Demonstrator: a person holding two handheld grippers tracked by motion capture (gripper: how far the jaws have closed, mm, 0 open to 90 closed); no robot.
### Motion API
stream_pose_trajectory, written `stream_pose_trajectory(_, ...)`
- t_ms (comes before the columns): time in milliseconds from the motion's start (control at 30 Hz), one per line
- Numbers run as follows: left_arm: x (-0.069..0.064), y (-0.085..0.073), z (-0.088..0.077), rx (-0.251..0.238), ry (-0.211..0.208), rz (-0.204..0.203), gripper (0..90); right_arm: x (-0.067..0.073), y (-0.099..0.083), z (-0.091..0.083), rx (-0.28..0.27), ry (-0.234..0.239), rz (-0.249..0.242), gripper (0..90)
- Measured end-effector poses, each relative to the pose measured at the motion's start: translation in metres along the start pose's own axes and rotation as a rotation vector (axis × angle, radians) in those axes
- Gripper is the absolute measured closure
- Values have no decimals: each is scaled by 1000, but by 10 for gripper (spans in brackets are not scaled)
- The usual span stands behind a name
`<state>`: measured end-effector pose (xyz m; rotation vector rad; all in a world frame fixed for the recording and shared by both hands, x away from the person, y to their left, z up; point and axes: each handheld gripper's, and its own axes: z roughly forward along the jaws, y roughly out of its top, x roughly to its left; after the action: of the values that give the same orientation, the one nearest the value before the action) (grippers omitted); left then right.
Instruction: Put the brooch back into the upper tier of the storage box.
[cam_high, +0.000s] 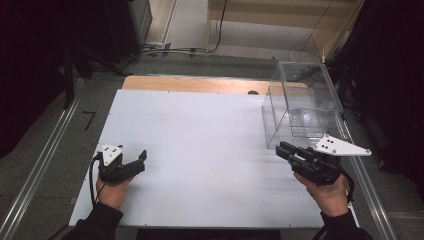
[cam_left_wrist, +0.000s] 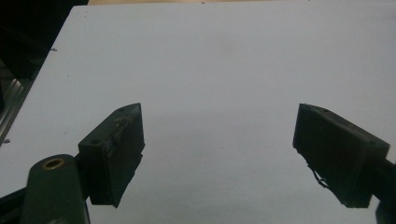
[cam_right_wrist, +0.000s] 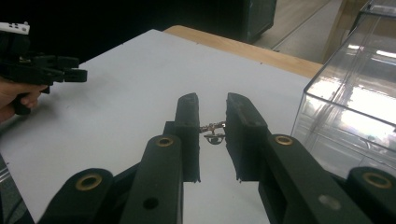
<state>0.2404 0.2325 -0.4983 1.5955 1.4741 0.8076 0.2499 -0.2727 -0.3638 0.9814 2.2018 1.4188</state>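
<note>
While my left hand (cam_high: 114, 191) rests near the front left of the big flat white table (cam_high: 200, 140), its black left gripper (cam_high: 140, 161) has jaws wide apart, holding nothing. My black right gripper (cam_high: 283, 149) sits just in front of the see-through plastic box (cam_high: 302, 102) at the far right. Its jaws are close together, pinching a tiny thin metal thing (cam_right_wrist: 212, 129) I cannot make out.

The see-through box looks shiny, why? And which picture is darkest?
In the right gripper view the clear box throws back bright white glare from lights. In the high view its walls glint faintly. The left gripper view is dimmest, its fingers nearly black against the table.
</note>
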Motion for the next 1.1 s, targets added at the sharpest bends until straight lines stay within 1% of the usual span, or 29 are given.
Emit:
stream_pose_trajectory(333,0,0,0,2,0,1,175,-1,4,0,-7,-1,-4,728)
stream_pose_trajectory(500,0,0,0,3,0,1,175,-2,7,-1,-7,-1,2,728)
stream_pose_trajectory(900,0,0,0,2,-1,0,175,-4,20,-8,-40,-12,-7,728)
stream_pose_trajectory(967,0,0,0,3,0,0,175,-5,21,-10,-43,-19,-4,728)
stream_pose_trajectory(1100,0,0,0,2,-1,1,175,-5,24,-11,-48,-18,-9,728)
